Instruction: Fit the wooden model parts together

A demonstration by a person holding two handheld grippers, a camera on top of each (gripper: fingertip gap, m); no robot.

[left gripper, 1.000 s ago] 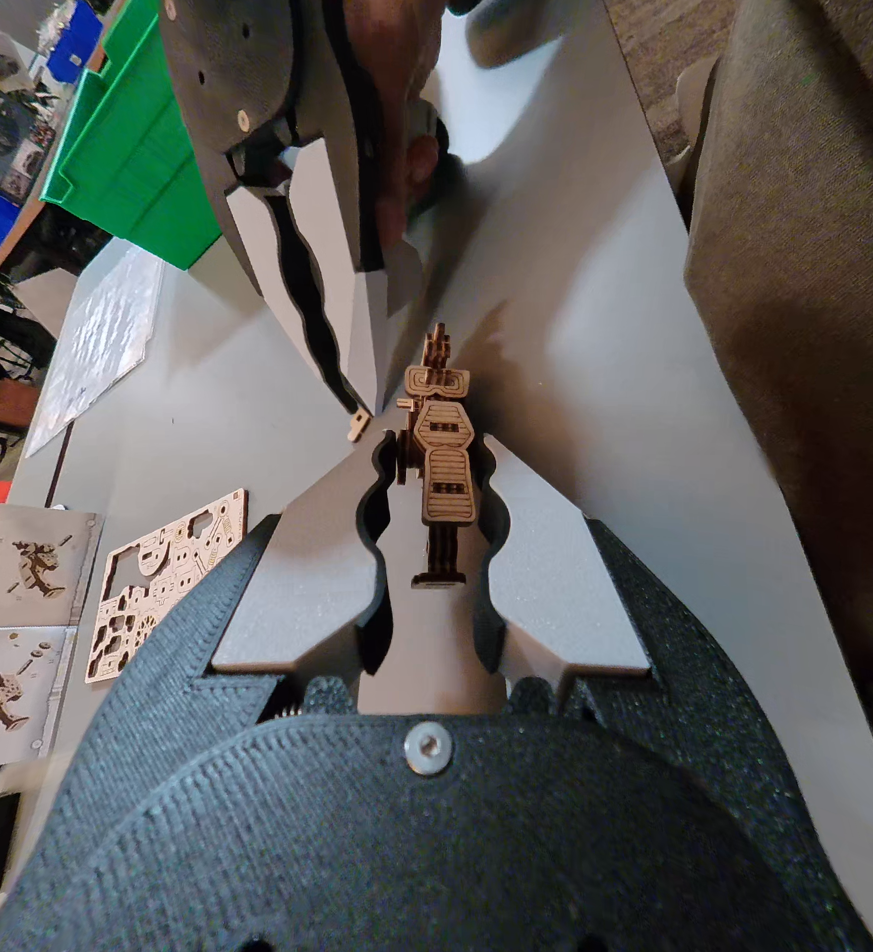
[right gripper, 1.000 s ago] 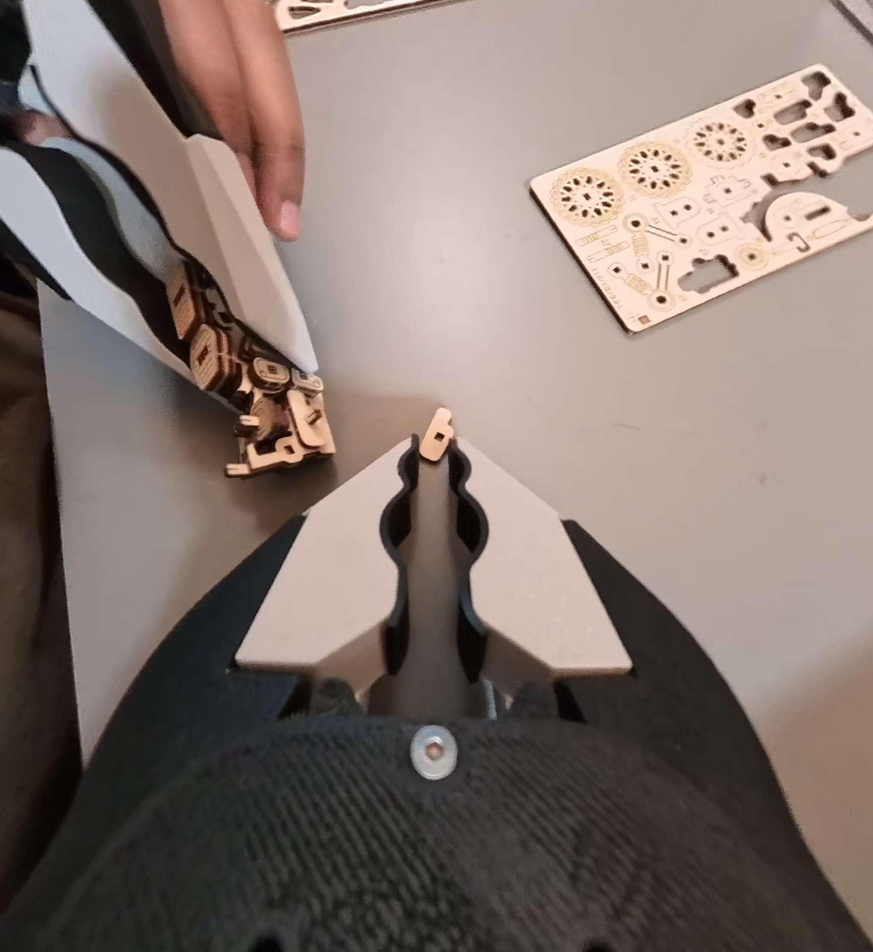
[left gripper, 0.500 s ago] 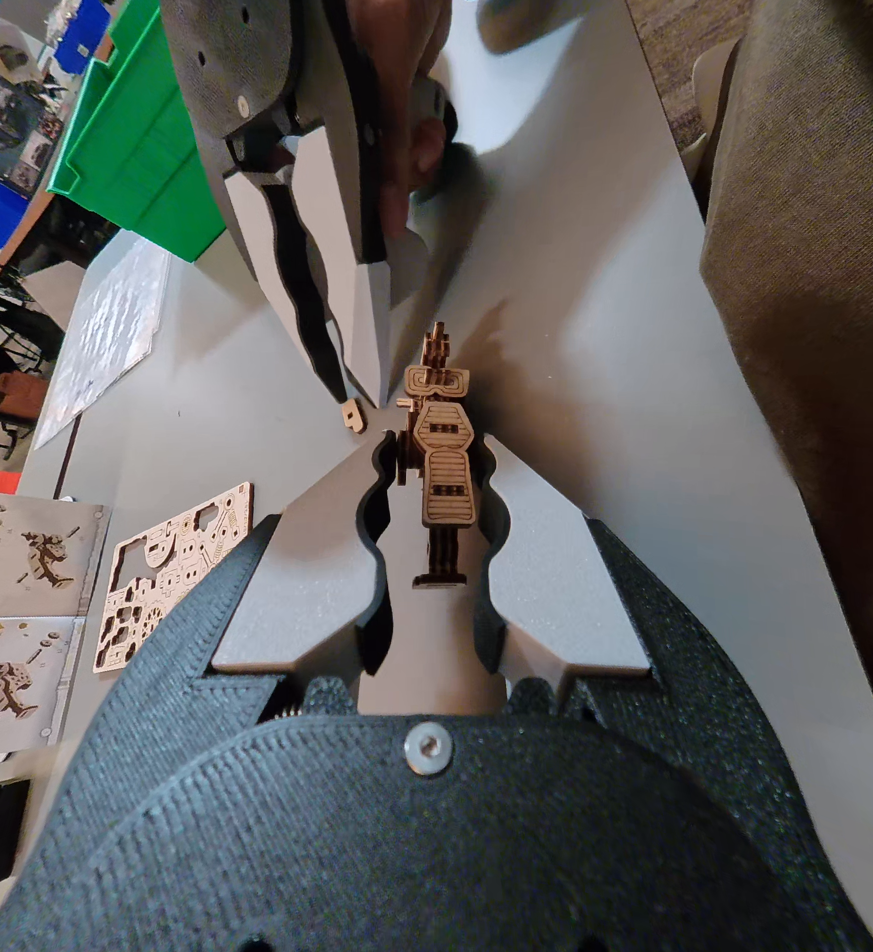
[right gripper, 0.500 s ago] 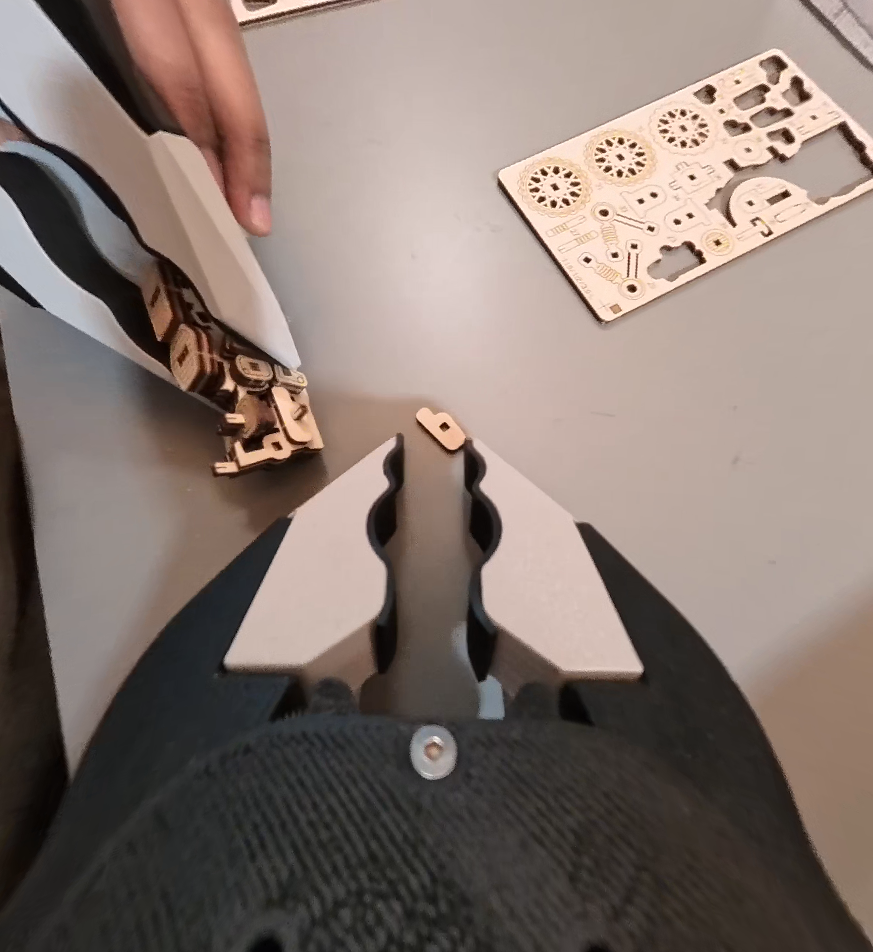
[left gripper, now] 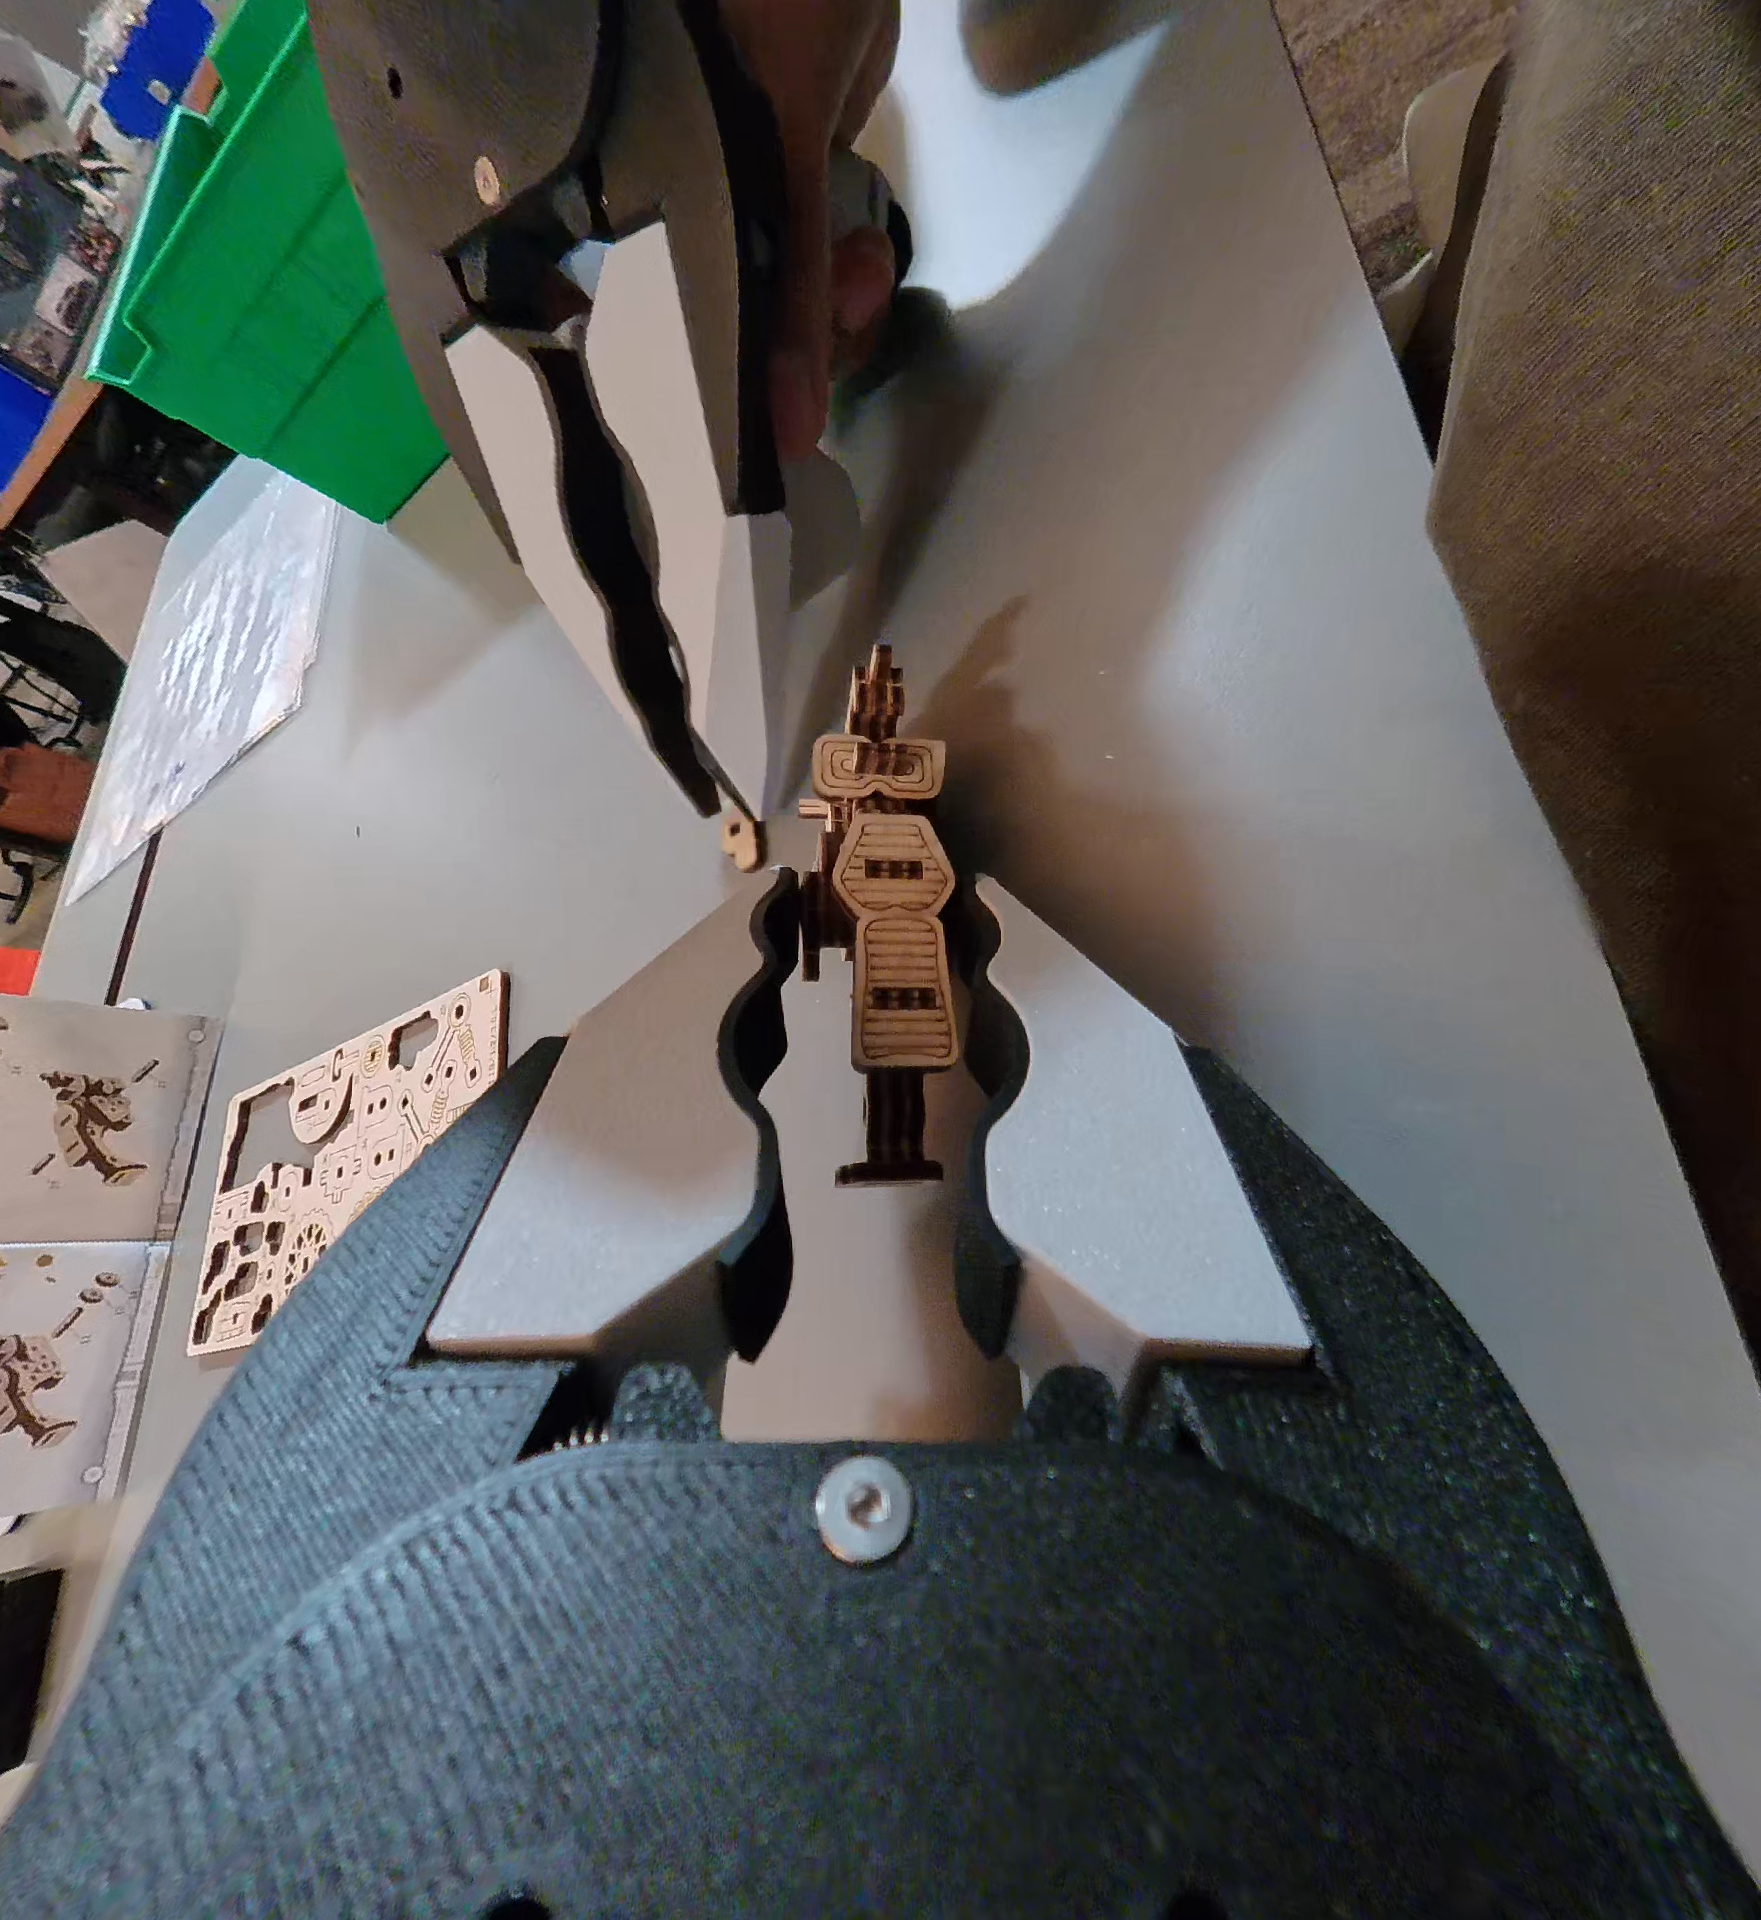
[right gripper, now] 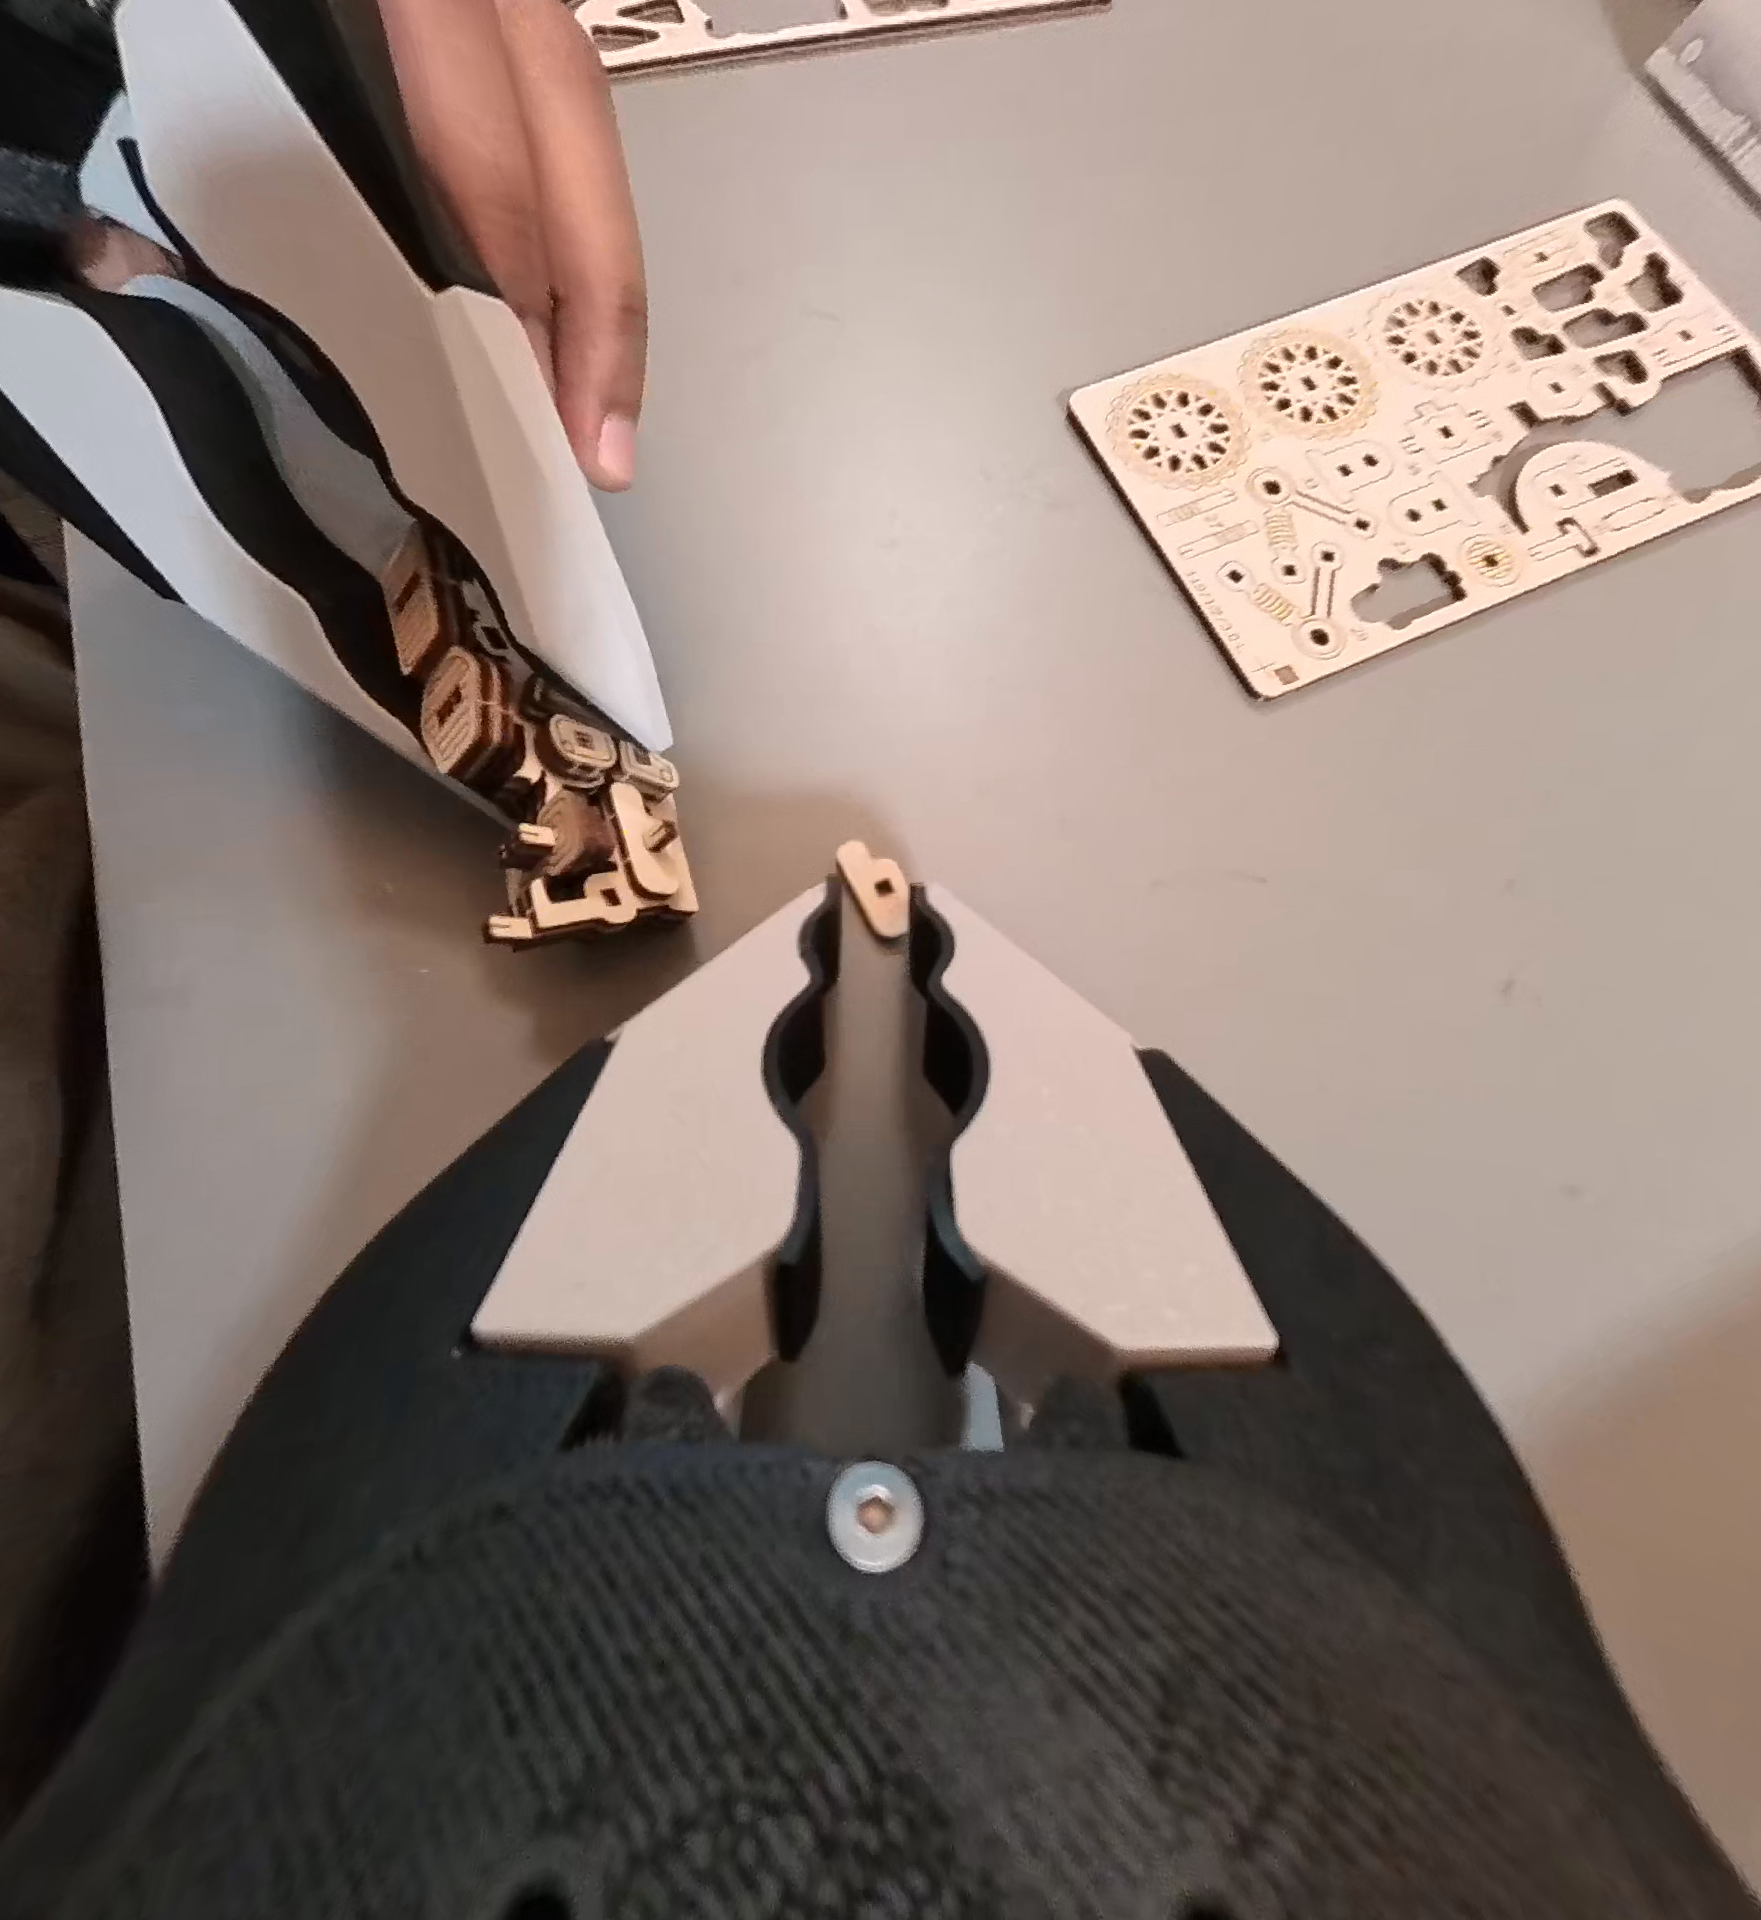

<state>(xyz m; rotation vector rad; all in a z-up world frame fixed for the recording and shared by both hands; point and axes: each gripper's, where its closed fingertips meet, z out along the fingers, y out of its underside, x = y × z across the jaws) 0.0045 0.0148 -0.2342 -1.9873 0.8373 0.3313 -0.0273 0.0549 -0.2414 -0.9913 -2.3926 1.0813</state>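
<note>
Wooden model sits clamped between the left gripper fingers, long axis along them, head end poking past the tips; in the right wrist view its protruding end rests at the grey table. Left gripper is pitched steeply down, a person's hand along its upper finger. Small wooden part is pinched at the very tips of the right gripper, jaws nearly closed on it, angled across the gap. Tip-to-tip the two grippers are near but apart; part is just beside the model, not touching. Table edge runs close on the model side, fabric beyond it. Open tabletop ahead-right of the right gripper up to the punched parts sheet. Green bin well behind.
</note>
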